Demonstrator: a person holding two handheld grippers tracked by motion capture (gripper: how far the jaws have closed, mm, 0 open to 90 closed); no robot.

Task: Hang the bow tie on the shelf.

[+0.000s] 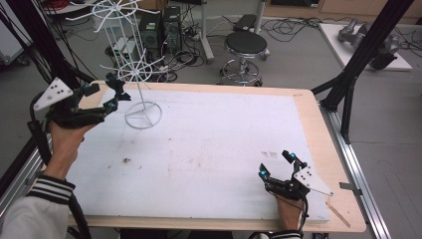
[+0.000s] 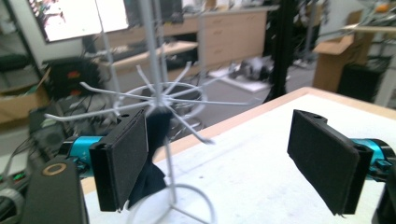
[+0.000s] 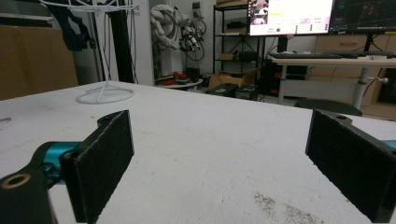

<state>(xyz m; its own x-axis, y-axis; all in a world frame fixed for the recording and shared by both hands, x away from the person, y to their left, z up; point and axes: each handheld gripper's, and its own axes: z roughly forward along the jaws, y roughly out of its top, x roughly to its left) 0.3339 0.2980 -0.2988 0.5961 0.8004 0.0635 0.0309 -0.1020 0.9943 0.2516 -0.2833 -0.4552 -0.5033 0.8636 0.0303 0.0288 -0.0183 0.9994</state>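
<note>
The white wire rack (image 1: 142, 94) stands on the counter (image 1: 209, 144) at about 10 o'clock, a dark cloth (image 1: 121, 92) hanging from its lower spokes. The left tool (image 1: 107, 94) hovers beside that cloth, jaws spread wide with nothing between them. The right tool (image 1: 276, 164) sits at 4 o'clock, jaws open and empty, low over the counter.

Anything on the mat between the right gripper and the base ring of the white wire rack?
Nothing stands there. In the high view the white mat between the right gripper and the rack's base ring is bare apart from faint stains; the right gripper view agrees.
</note>
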